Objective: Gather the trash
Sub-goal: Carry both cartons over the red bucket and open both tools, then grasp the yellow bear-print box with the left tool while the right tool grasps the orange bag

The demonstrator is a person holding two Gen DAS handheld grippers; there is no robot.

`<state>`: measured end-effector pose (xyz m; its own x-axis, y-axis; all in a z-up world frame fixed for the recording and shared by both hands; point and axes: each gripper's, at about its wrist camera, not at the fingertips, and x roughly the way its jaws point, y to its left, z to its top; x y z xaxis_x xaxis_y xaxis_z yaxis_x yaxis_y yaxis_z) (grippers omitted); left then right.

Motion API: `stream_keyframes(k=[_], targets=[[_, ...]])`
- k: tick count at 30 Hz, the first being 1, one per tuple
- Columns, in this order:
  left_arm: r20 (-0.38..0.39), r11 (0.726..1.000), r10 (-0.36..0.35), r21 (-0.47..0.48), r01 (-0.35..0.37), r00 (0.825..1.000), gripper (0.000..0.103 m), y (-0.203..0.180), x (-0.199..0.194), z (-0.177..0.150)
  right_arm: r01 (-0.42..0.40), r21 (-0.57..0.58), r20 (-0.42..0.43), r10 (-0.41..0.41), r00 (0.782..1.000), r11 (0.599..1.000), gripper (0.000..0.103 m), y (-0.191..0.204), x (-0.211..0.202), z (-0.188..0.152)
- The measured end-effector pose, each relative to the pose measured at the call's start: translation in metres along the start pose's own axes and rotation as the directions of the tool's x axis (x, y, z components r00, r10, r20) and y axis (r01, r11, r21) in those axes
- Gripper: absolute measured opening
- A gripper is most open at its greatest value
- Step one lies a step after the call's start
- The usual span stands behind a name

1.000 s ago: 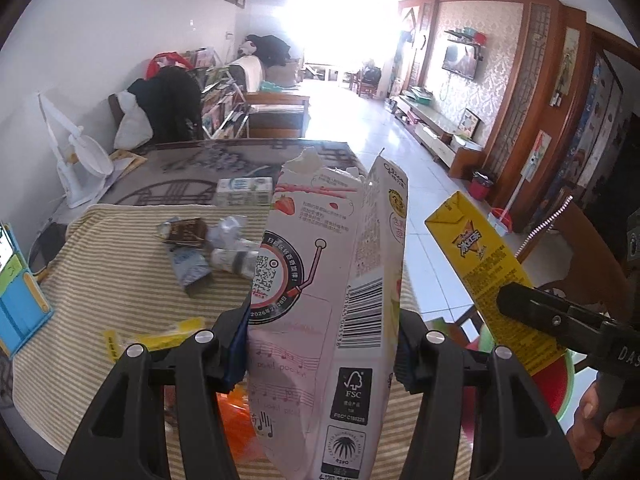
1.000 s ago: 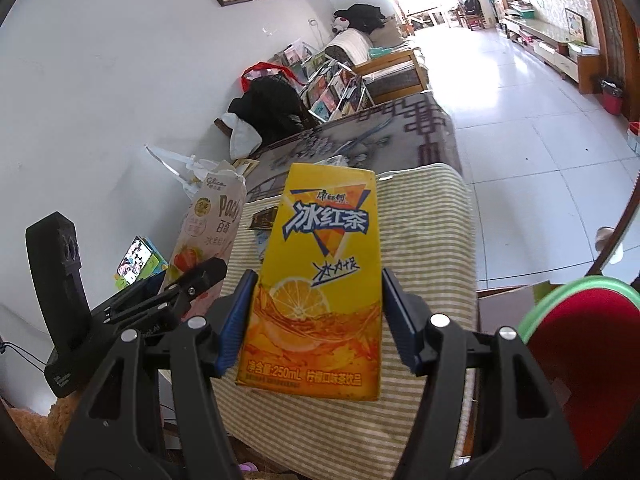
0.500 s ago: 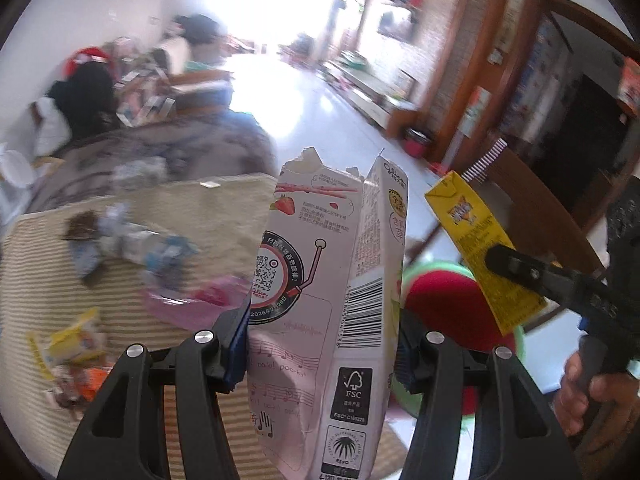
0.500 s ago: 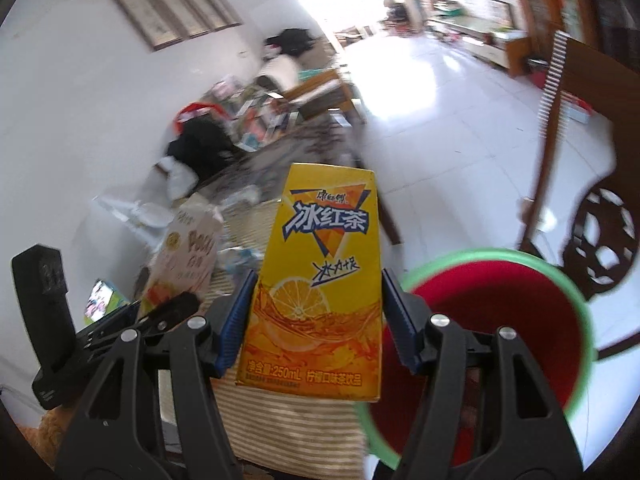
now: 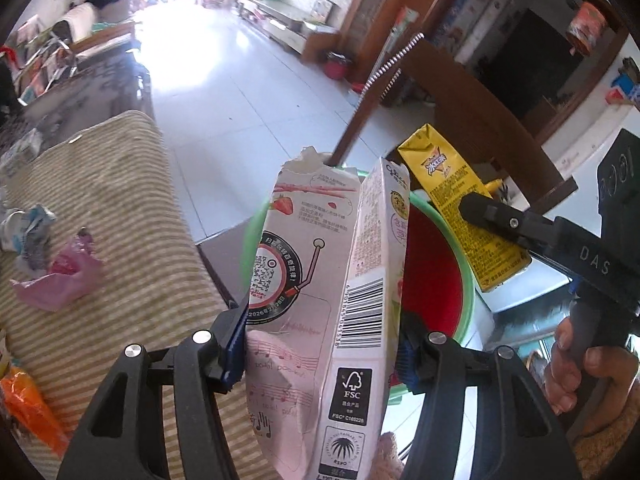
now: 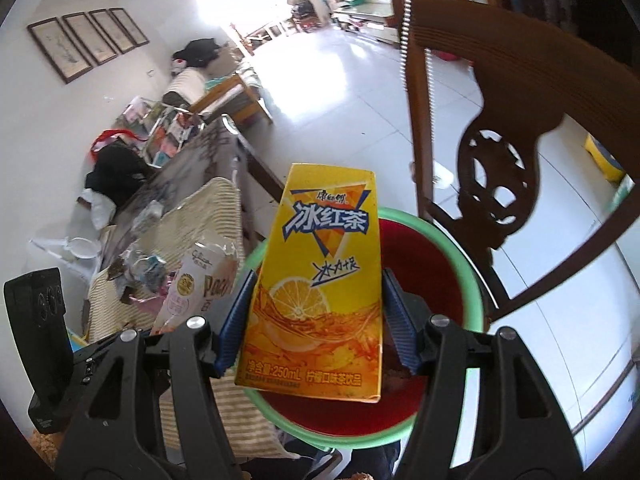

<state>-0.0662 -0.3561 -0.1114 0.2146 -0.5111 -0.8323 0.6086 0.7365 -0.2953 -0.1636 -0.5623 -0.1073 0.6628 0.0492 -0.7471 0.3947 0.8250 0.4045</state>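
Pink strawberry biscuit box [image 5: 320,312], top torn open, sits upright btwn the left gripper [image 5: 322,354] pads, over the near rim of a red bin w/ green rim [image 5: 466,280]. Left jaws have just been opening; box is still btwn them, pads at its sides, though a real squeeze can't be told. Yellow lemon iced-tea carton [image 6: 320,280] is clamped in the right gripper [image 6: 316,334], blue pads on both edges, held above the bin's red inside. A hand [image 5: 588,372] grips the right tool's handle.

Bin stands on the floor just beside the table w/ striped beige cloth [image 5: 132,280]. On the cloth: pink wrapper [image 5: 60,276], crumpled blue-white packet [image 5: 28,232], orange wrapper [image 5: 28,408]. Carved dark wood chair [image 6: 500,152] behind the bin. White tiled floor [image 5: 224,92] runs to a bright far end. Framed pics [image 6: 88,44] on white wall.
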Motion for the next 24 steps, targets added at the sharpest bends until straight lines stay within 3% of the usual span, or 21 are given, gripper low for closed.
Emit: stream_keyframes(k=[1,3,8,14,24], targets=[[0.001,1.0,0.003,0.001,-0.003,1.0,0.068,-0.001,0.0,0.0,0.013,0.002,-0.001,-0.013,1.0,1.0,0.07,-0.001,0.0,0.0],[0.022,1.0,0.0,-0.006,0.001,1.0,0.069,0.001,-0.004,-0.001,0.021,0.009,0.02,-0.021,1.0,1.0,0.079,0.001,-0.002,0.0],[0.084,0.999,0.02,-0.043,-0.016,0.996,0.069,0.018,-0.023,0.0,0.005,-0.042,0.033,-0.003,0.999,0.999,0.079,0.022,-0.001,0.006],[0.163,0.991,0.106,-0.1,-0.09,0.981,0.069,0.052,-0.058,-0.007,-0.044,-0.115,0.001,0.044,0.999,0.992,0.079,0.061,0.018,0.01],[0.196,0.933,0.274,-0.293,-0.211,0.942,0.069,0.161,-0.113,-0.043,-0.143,-0.266,-0.116,0.116,0.987,0.953,0.082,0.168,0.067,-0.004]])
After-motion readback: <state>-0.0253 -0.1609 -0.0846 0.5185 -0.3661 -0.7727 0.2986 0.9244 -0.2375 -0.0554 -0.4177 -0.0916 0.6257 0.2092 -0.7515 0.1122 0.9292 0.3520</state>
